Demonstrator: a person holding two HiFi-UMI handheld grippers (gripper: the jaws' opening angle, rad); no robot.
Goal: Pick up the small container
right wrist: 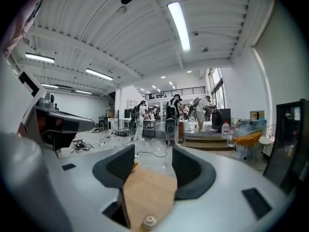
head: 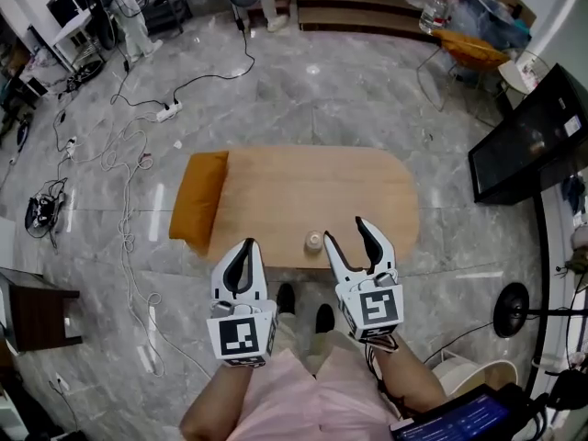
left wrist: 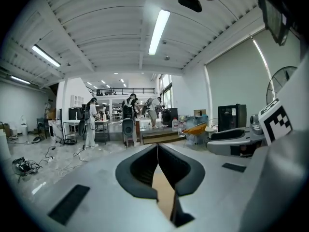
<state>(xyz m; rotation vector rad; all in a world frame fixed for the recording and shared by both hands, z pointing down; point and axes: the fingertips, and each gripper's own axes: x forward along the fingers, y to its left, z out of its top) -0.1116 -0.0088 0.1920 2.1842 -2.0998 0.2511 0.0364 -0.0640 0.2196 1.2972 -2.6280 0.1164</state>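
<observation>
The small container [head: 313, 240], a pale round pot with a lid, stands near the front edge of the wooden table [head: 303, 191]. In the right gripper view the small container [right wrist: 149, 221] sits low, below the jaws and close to the camera. My right gripper [head: 345, 232] is open just right of the container, with its left finger close beside it and nothing held. The right gripper [right wrist: 153, 151] shows a wide gap with table [right wrist: 149, 187] behind. My left gripper [head: 246, 246] hovers at the table's front edge, left of the container, jaws shut. The left gripper [left wrist: 157, 146] holds nothing.
An orange cushion [head: 198, 198] lies on the table's left end. Cables and a power strip [head: 165, 111] trail over the marble floor at left. A dark screen [head: 533, 136] and a fan stand [head: 511, 309] are at right, and a dark side table [head: 37, 310] at lower left.
</observation>
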